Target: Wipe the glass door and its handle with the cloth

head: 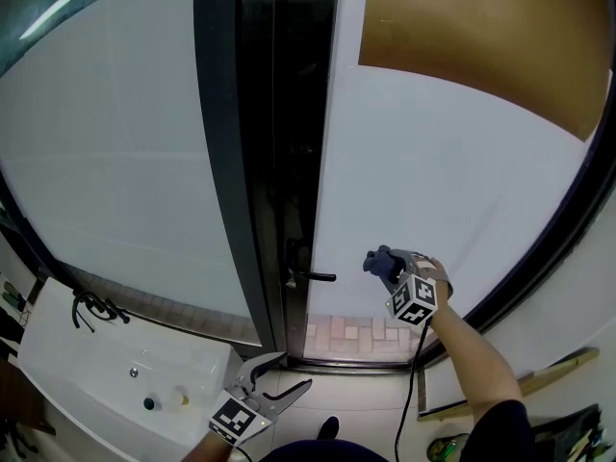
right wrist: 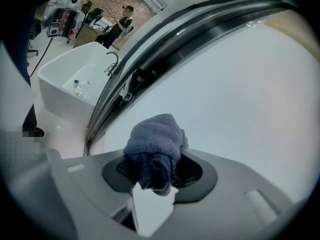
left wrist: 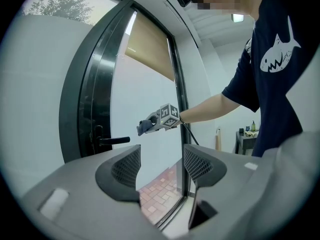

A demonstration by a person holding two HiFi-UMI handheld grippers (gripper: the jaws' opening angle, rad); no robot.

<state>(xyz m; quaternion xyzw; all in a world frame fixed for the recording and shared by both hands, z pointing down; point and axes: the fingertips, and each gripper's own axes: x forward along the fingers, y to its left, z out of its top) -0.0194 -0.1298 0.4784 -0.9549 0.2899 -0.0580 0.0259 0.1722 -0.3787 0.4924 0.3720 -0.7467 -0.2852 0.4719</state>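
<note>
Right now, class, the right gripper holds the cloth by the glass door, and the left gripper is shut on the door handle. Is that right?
Not quite. The left gripper is open and empty, apart from the door handle, as the left gripper view shows. The rest stands: the right gripper holds the cloth by the glass door.

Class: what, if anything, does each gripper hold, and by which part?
The right gripper is shut on the blue-grey cloth, pinching its bunched end. The left gripper is open and holds nothing.
</note>
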